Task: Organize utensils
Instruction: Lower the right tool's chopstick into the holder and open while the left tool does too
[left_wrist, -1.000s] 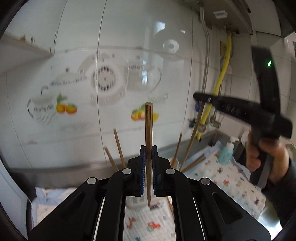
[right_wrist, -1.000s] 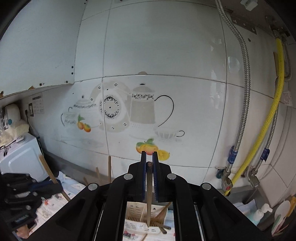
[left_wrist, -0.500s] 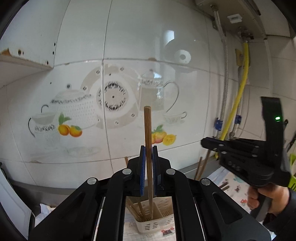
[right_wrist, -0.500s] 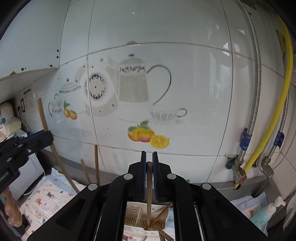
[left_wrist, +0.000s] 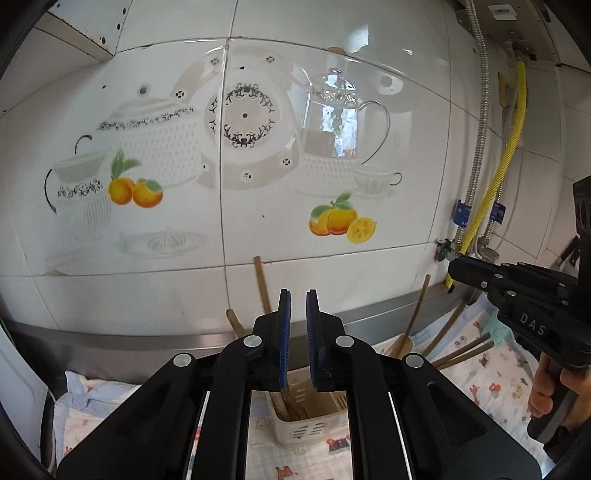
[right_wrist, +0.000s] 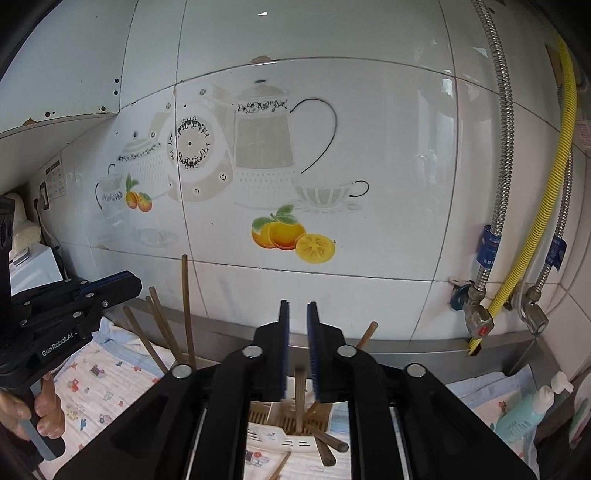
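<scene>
Because each claw's black frame fills the lower view, the white holder (left_wrist: 314, 428) at 6 o'clock is only partly seen, and its base is cut off. Half a second ago a chopstick was pinched in each claw; both are now released. The left claw (left_wrist: 297, 339) is spread, with nothing between its pads. The right claw (right_wrist: 297, 347) is likewise parted, a blurred chopstick (right_wrist: 300, 400) standing loose in the holder (right_wrist: 273, 439) below it.

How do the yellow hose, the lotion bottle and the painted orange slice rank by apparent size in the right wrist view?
1. yellow hose, by far the longest.
2. lotion bottle and painted orange slice: they look similar, and the bottle sits nearer the camera and partly hidden, so I won't rank them.
</scene>
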